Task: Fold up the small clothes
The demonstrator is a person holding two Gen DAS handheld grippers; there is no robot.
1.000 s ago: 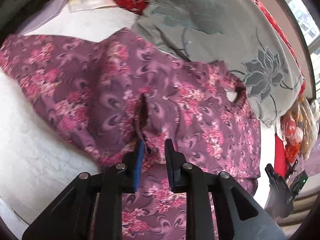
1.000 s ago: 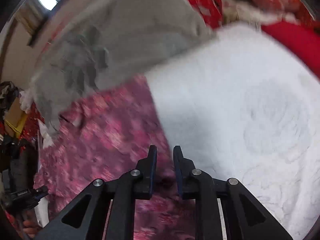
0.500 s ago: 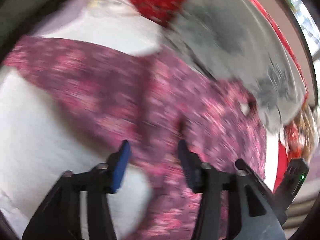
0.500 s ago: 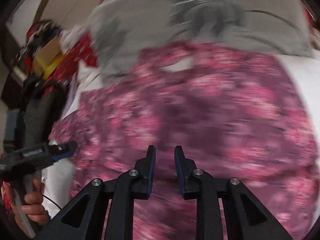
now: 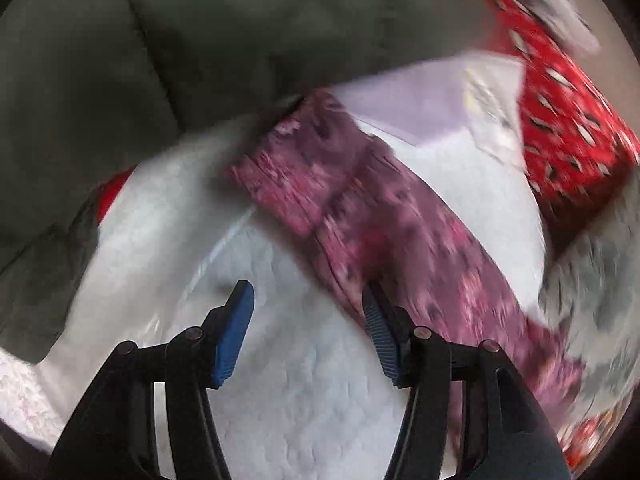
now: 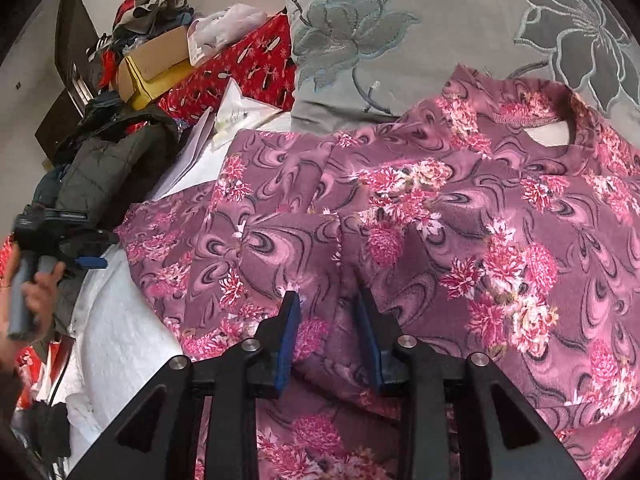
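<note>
The left gripper (image 5: pixel 306 320) hangs released over the white bed (image 5: pixel 304 392), while the right gripper (image 6: pixel 328 320), jaws just parting, straddles a fold of the purple floral shirt (image 6: pixel 460 220) without clamping it.

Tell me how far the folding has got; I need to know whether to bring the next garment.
Done: one side of the purple floral top appears folded inward, its flap overlapping the body. In hand: nothing; the left gripper stands open over the white bedding, and the right gripper has just been opening, cloth between its fingers but not pinched. Left: the remaining folds; the top lies mostly spread, neckline showing.
</note>
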